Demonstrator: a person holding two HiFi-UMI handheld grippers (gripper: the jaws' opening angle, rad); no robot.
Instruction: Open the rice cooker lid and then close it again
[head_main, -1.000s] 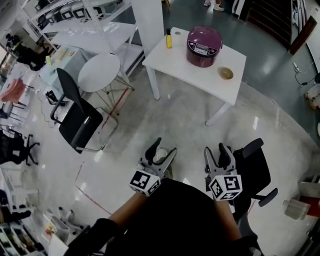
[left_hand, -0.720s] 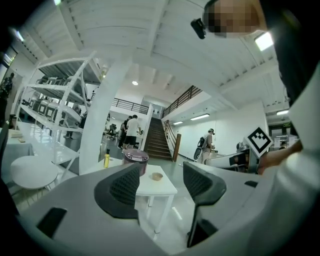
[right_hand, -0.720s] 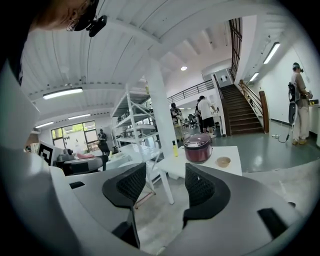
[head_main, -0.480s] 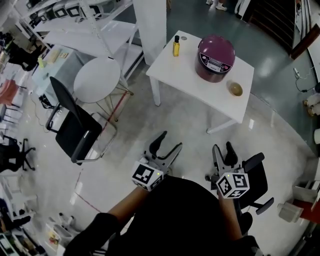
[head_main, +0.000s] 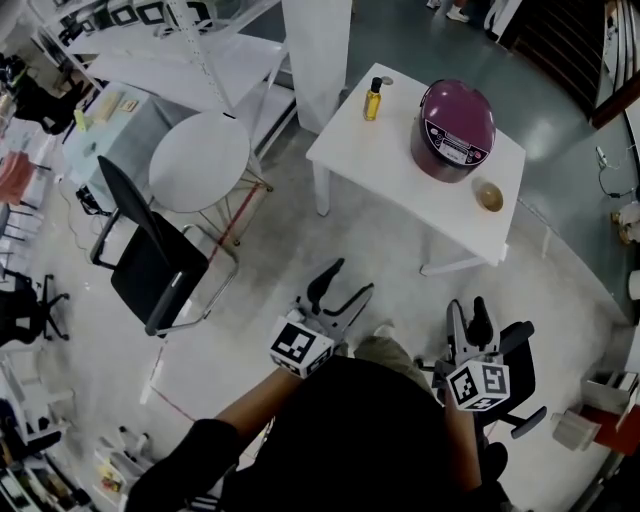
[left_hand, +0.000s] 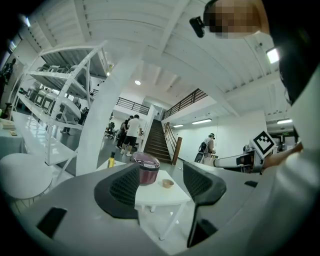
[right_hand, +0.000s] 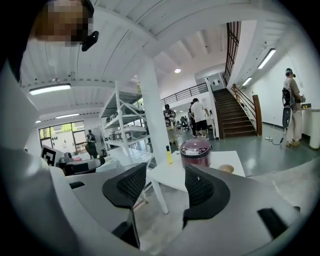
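Left gripper (head_main: 338, 283) and right gripper (head_main: 467, 313) hang with jaws released, empty; the shut cooker (head_main: 457, 130) sits on the far table (head_main: 395, 175).

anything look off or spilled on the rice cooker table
Nothing stands out. The rice cooker sits upright, lid shut, on the white table; the yellow bottle stands upright and the small bowl sits level.

Holding the left claw (head_main: 342, 285) out ahead of the chest, angled slightly toward the right, jaws apart with nothing between. Holding the right claw (head_main: 467, 312) to the right of it, well apart, pointing straight ahead, jaws likewise spread and empty. Marker cube (head_main: 300, 347) just behind the left claw, left forearm (head_main: 243, 412) bare.
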